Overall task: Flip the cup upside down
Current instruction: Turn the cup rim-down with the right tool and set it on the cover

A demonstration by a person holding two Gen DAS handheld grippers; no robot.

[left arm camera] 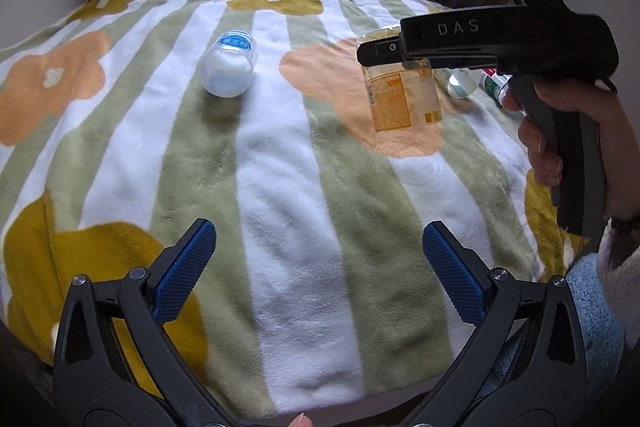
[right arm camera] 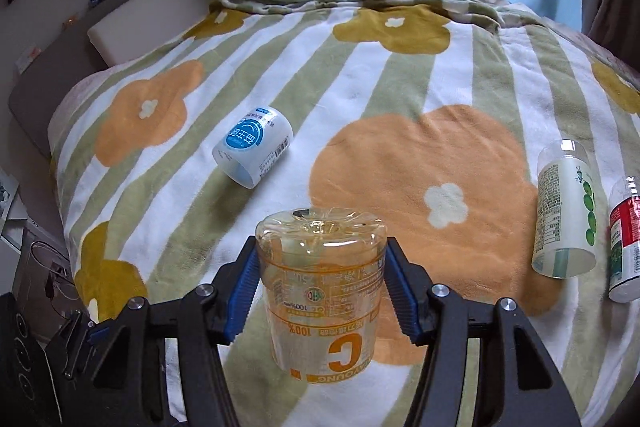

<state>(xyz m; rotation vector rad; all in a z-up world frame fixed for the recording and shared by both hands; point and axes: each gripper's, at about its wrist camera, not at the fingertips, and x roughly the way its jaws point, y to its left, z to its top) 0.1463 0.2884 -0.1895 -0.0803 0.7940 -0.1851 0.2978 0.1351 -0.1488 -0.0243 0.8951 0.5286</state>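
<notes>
The right gripper (right arm camera: 322,287) is closed on the clear orange-printed cup (right arm camera: 320,291), which sits between its 2 blue pads, base up, raised above the blanket (right arm camera: 400,75). The left gripper (left arm camera: 318,267) hangs wide open and empty, with the cup ahead and to its right.

cups – 4: orange cup (right arm camera: 320,291) | blue cup (right arm camera: 253,145) | green cup (right arm camera: 566,215) | red cup (right arm camera: 625,243) | blanket (right arm camera: 400,75) – 1

blanket (left arm camera: 320,187) middle free | blue cup (left arm camera: 229,67) left | two cups (right arm camera: 566,215) right
</notes>
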